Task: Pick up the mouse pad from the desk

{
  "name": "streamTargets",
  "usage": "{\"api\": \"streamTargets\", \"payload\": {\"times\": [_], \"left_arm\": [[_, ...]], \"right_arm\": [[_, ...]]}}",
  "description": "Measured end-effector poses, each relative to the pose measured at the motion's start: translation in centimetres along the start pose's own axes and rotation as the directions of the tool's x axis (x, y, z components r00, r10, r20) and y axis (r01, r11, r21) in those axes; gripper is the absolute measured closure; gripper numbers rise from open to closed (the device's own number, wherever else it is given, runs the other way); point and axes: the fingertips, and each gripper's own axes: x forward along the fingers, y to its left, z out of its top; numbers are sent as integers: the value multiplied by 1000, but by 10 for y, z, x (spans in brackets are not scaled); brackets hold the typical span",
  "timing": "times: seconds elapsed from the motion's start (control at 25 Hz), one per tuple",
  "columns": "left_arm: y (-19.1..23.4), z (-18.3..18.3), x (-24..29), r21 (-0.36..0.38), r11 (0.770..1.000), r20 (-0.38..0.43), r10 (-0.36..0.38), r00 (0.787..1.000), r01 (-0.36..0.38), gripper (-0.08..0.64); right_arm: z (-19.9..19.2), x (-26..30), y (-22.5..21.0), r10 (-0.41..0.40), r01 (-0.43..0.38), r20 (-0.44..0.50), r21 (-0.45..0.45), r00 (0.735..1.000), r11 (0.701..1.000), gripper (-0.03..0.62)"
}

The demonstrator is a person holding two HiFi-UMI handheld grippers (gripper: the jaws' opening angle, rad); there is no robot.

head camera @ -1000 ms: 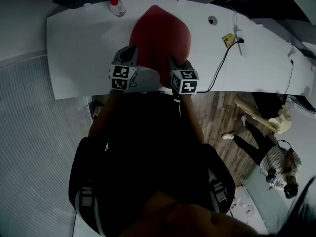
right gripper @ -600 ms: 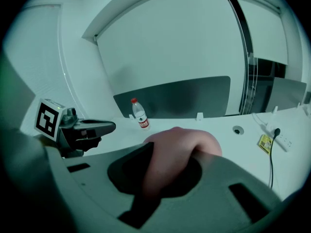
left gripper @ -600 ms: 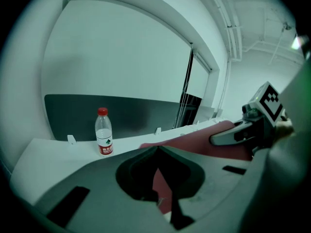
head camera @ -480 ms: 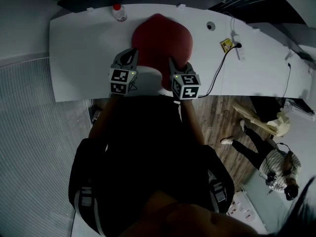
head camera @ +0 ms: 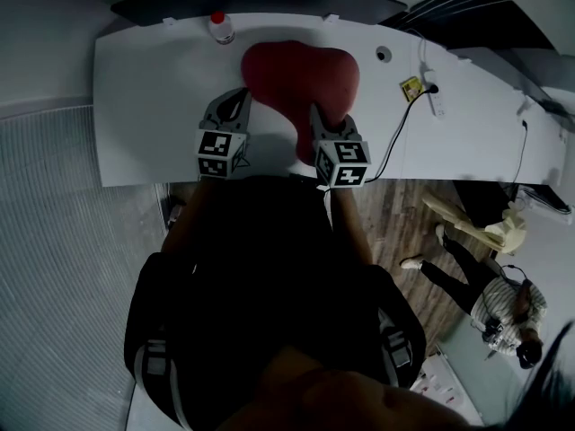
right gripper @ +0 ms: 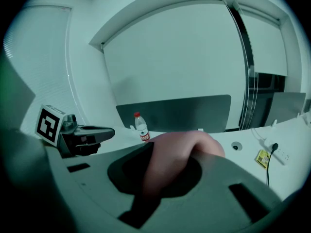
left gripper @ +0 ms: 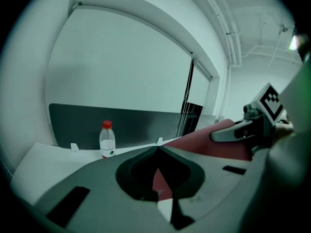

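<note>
Head view: the dark red mouse pad (head camera: pixel 301 74) is over the middle of the white desk (head camera: pixel 153 106), drawn into a heart-like shape, with its near edge lifted off the desk top. Whether its far edge rests on the desk cannot be told. The left tongs (head camera: pixel 241 97) have the pad's near left edge and the right tongs (head camera: pixel 316 113) its near right edge. Both are above the desk's front half, just inside its front edge.

In the left gripper view the tongs are fully closed, with a thin strip of red pad pinched between the tips. In the right gripper view the tongs are nearly closed on a thicker fold of the pad, which humps up beyond them.

A clear water bottle (head camera: pixel 221 27) with a red cap stands upright at the desk's back edge, apart from the pad. Toward the desk's right end lie a round cable hole (head camera: pixel 384 54), a yellow tag (head camera: pixel 411 88) and a white power strip (head camera: pixel 436 92), whose black cable drops over the front edge. The desk's left end is bare white surface.
</note>
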Motion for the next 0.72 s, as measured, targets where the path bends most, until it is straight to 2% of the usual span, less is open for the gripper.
{"api": "streamTargets", "payload": {"times": [0.2,0.36,0.52,0.72], "left_arm": [[0,15,-8,-7,1000,37,12,999,-12,555],[-2,37,-17,-1,1000,100,31,995,-31,555],[-4,67,-31,-1,999,196,40,980,-41,555],[-8,90,-47,20,999,273,43,961,-51,555]], "right_arm": [[19,-9,0,-10,11,47,-7,999,1000,560],[31,-15,-1,-15,16,78,-8,997,1000,560],[41,-20,2,-15,17,106,-14,994,1000,560],[53,-29,7,-12,15,143,-18,990,1000,560]]}}
